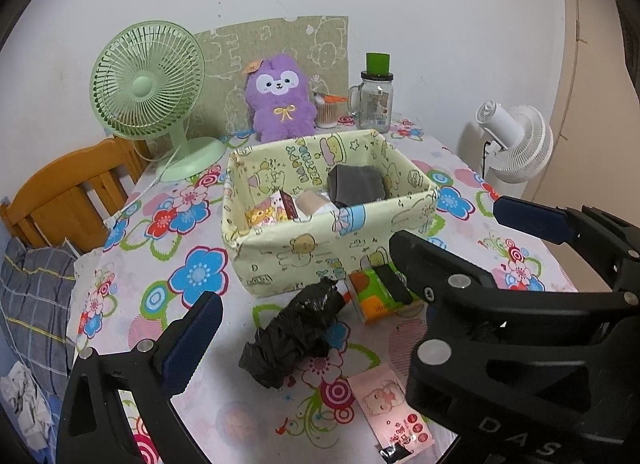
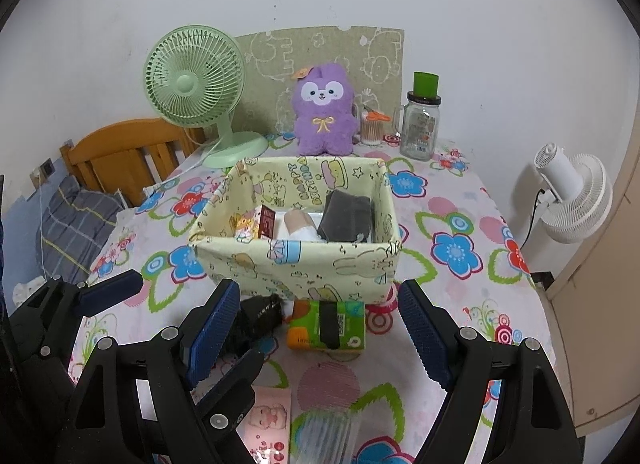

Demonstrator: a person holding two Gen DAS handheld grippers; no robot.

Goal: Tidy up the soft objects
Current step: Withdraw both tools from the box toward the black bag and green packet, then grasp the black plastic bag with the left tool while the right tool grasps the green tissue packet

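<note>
Floral counter (image 2: 460, 199) w/ fabric bin (image 2: 296, 264), black bag (image 1: 292, 328) & tissue pack (image 2: 326, 326) in front; both tongs, left (image 1: 304, 328) and right (image 2: 320, 328), spread, empty.

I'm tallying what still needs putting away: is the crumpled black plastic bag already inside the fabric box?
No, the black plastic bag lies on the tablecloth in front of the fabric box, outside its near wall.
</note>
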